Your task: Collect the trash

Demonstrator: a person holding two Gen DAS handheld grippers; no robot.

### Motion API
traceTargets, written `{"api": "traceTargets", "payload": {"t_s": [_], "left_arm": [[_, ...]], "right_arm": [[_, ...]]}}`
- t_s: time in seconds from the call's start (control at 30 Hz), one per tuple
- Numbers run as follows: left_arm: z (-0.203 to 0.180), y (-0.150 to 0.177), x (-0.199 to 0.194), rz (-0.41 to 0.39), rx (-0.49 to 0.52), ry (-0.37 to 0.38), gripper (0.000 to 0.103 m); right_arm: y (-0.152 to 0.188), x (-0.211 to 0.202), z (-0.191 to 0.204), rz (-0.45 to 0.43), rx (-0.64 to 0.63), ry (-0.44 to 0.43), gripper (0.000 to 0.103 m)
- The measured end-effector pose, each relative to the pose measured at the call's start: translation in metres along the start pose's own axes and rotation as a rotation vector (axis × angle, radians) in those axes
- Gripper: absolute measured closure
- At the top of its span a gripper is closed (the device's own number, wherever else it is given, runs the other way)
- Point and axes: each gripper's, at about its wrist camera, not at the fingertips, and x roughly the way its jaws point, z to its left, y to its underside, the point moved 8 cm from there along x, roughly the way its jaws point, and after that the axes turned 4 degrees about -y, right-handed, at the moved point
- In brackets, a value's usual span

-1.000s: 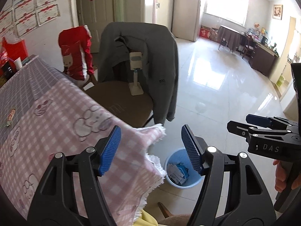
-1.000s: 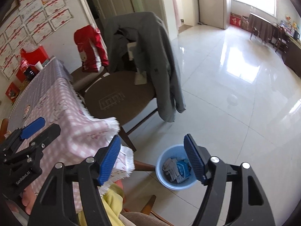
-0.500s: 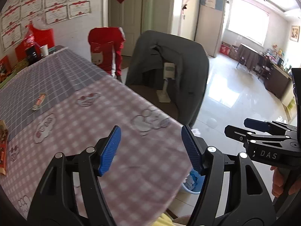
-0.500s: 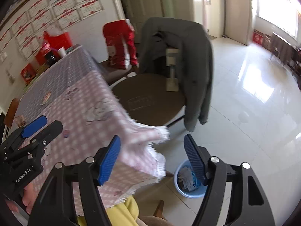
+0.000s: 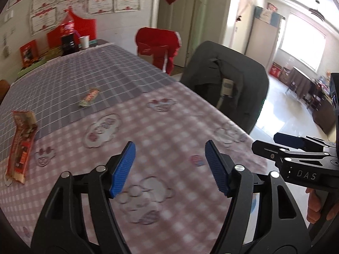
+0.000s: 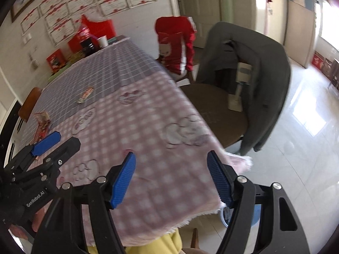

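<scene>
On the pink-and-grey checked tablecloth (image 5: 161, 127) lie two wrappers: a long red-orange one (image 5: 20, 146) near the left edge and a small one (image 5: 90, 97) farther back. The right wrist view shows both wrappers too, the small one (image 6: 85, 94) and the long one (image 6: 42, 124). My left gripper (image 5: 170, 148) hovers over the pink cloth, its jaws opening with nothing between them. My right gripper (image 6: 171, 156) stands open and empty above the table's near corner, to the right of the left one. Only a sliver of the blue bin (image 6: 255, 213) shows below the cloth's fringe.
A chair draped with a grey jacket (image 5: 228, 80) stands at the table's right side, and one with a red jacket (image 5: 161, 46) behind it. Red boxes and a paper cup (image 5: 84, 42) crowd the far end. Glossy tiled floor (image 6: 296, 148) lies to the right.
Both views have swung from the bin and floor up over the tabletop. The bin has slid almost out of sight and the two wrappers have come into view.
</scene>
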Motion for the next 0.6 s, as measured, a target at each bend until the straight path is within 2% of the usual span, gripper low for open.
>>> {"api": "traceTargets", "payload": {"t_s": [0.33, 0.6], "left_arm": [[0.094, 0.001, -0.004, 0.011, -0.112, -0.095, 0.03], [0.171, 0.006, -0.01, 0.033, -0.182, -0.142, 0.02]], "right_arm": [[-0.018, 0.044, 0.082, 0.065, -0.086, -0.091, 0.034], [-0.039, 0.083, 0.134, 0.121, -0.128, -0.143, 0.034]]}}
